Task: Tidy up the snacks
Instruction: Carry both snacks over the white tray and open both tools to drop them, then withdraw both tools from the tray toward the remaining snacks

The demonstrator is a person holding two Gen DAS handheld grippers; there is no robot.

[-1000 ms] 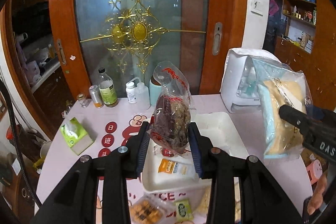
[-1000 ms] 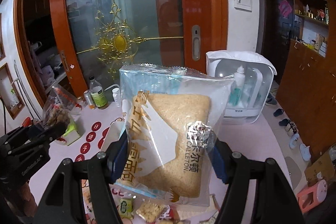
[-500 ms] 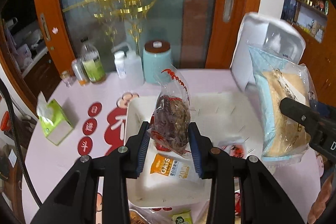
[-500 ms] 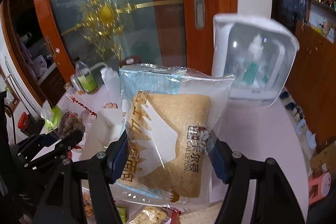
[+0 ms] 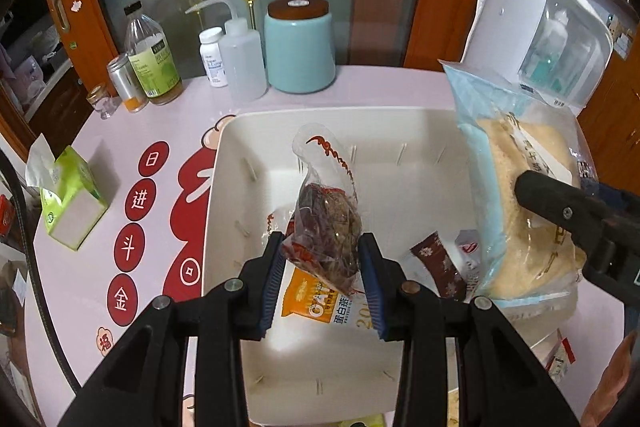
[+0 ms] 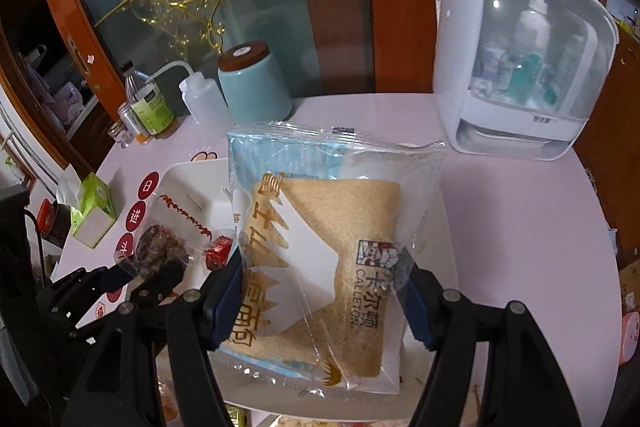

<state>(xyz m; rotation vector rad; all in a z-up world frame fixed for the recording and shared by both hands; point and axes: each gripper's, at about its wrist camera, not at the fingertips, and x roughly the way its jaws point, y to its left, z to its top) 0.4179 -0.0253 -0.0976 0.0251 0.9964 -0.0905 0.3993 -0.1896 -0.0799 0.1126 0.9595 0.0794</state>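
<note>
Both grippers have tipped down over the white bin since a second ago. The left gripper clamps the nut bag at frame centre; the right gripper grips the bread pack centrally. Release looks imminent.

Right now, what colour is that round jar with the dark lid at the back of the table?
Pale teal-blue jar with a dark brown lid; clearest in the left wrist view.
</note>
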